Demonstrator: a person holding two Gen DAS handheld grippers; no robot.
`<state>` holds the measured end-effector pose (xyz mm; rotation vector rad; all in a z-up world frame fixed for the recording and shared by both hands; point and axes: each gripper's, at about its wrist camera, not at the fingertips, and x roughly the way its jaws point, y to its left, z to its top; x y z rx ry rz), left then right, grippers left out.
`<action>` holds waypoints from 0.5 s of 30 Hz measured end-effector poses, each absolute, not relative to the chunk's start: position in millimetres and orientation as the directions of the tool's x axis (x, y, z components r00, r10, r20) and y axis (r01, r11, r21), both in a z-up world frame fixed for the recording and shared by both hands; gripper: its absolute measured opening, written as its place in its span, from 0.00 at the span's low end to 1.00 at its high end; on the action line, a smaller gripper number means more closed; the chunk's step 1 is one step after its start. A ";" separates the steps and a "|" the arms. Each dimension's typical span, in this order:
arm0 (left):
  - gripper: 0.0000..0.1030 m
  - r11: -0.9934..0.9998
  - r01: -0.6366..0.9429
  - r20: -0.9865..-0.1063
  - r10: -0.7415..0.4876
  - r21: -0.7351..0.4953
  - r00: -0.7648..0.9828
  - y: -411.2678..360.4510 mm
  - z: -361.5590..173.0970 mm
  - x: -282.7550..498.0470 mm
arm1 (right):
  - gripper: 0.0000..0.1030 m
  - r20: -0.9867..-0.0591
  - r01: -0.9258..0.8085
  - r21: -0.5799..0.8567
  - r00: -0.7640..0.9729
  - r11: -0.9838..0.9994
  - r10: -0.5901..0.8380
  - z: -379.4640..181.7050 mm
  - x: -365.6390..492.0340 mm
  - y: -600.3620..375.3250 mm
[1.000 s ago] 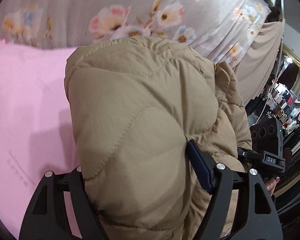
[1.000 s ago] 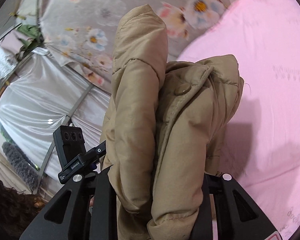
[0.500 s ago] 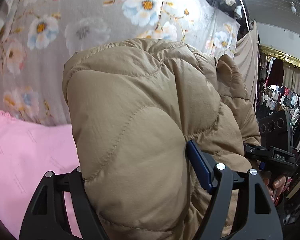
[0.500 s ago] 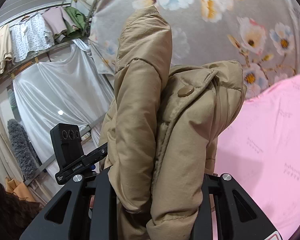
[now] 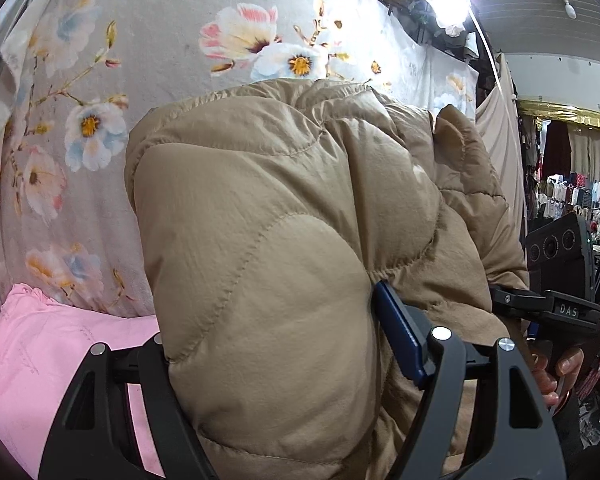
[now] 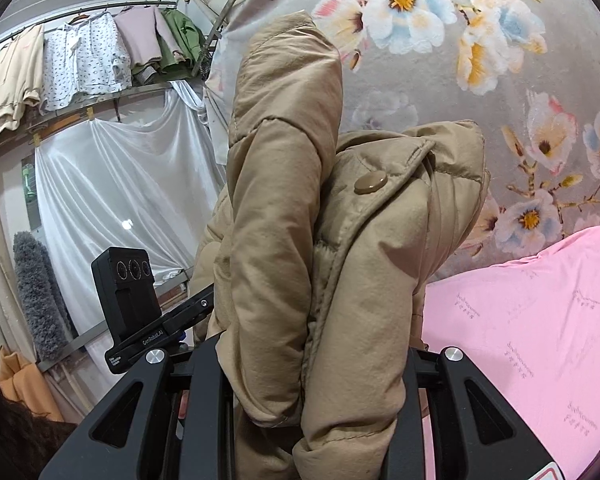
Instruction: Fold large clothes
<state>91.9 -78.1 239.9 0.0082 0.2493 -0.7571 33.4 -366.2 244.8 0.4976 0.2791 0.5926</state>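
Higher now — jacket (image 5: 284, 264), seemingly clear.

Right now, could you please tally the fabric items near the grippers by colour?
Tan: 1, the puffer jacket gripped by left gripper and right gripper
Pink: 1, the sheet
Grey floral: 1, the hanging cloth
Total: 3

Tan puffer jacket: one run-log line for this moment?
left hand-held gripper: shut on tan puffer jacket | right hand-held gripper: shut on it | pink sheet: below
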 end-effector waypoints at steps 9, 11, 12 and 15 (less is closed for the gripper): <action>0.70 0.742 0.660 -0.312 -0.658 -0.117 0.685 -87.7 205.8 160.9 | 0.26 -0.195 -0.380 0.595 0.787 0.709 0.585 200.6 103.1 -372.4; 0.70 0.745 0.655 -0.340 -0.654 -0.131 0.676 -91.3 191.0 178.2 | 0.26 -0.216 -0.359 0.616 0.779 0.701 0.589 184.3 119.1 -375.1; 0.70 0.746 0.651 -0.357 -0.652 -0.142 0.669 -92.7 181.4 189.3 | 0.26 -0.227 -0.346 0.628 0.775 0.697 0.589 175.6 127.2 -376.2; 0.70 0.750 0.639 -0.405 -0.645 -0.172 0.648 -96.5 153.9 217.9 | 0.27 -0.268 -0.298 0.668 0.759 0.682 0.593 141.1 155.4 -379.9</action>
